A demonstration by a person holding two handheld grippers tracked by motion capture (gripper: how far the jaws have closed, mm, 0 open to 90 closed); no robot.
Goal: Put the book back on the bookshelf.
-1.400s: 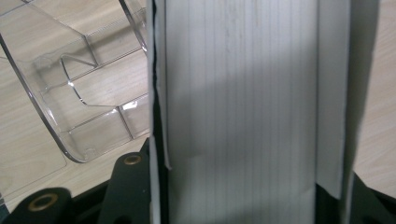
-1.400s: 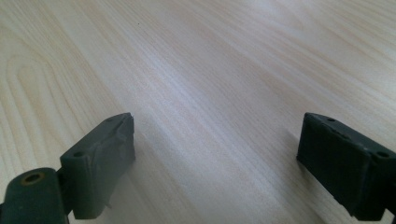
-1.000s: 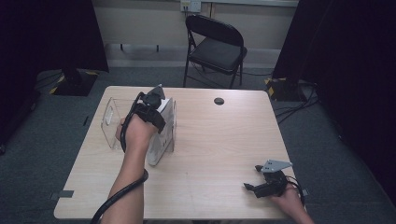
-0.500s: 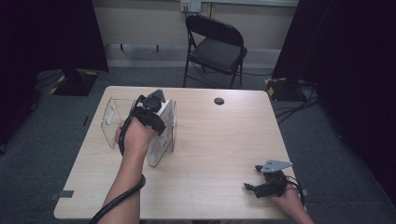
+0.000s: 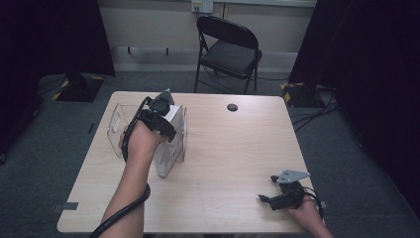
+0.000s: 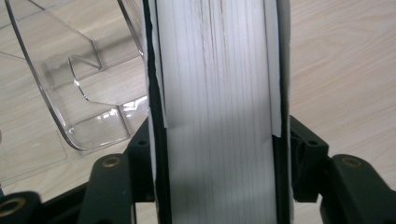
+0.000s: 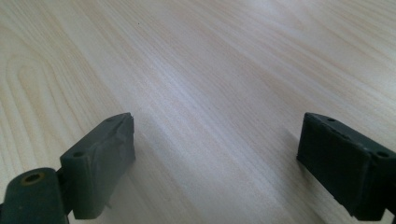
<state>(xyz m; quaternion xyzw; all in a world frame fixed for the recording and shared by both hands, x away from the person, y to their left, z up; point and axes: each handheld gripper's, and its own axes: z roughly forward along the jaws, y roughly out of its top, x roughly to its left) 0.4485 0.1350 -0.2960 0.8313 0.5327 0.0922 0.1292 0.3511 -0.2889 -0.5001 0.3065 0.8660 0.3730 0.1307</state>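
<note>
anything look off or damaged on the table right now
Nothing looks spilled or broken. The book stands upright in the clear plastic rack, page edges toward the left gripper, whose jaws have just been opening with the book between them. The right gripper rests open on the bare table. A small black disc lies apart near the far edge.

White book [image 6: 217, 116] stands page-edge up btwn the tool [image 6: 219, 158] jaws (just been opening); clear holder [image 6: 70, 93] beside it on bench [image 6: 345, 70].

A thick white book [image 6: 217, 116] stands on edge (pages showing) inside the clear plastic rack [image 5: 117, 130].
</note>
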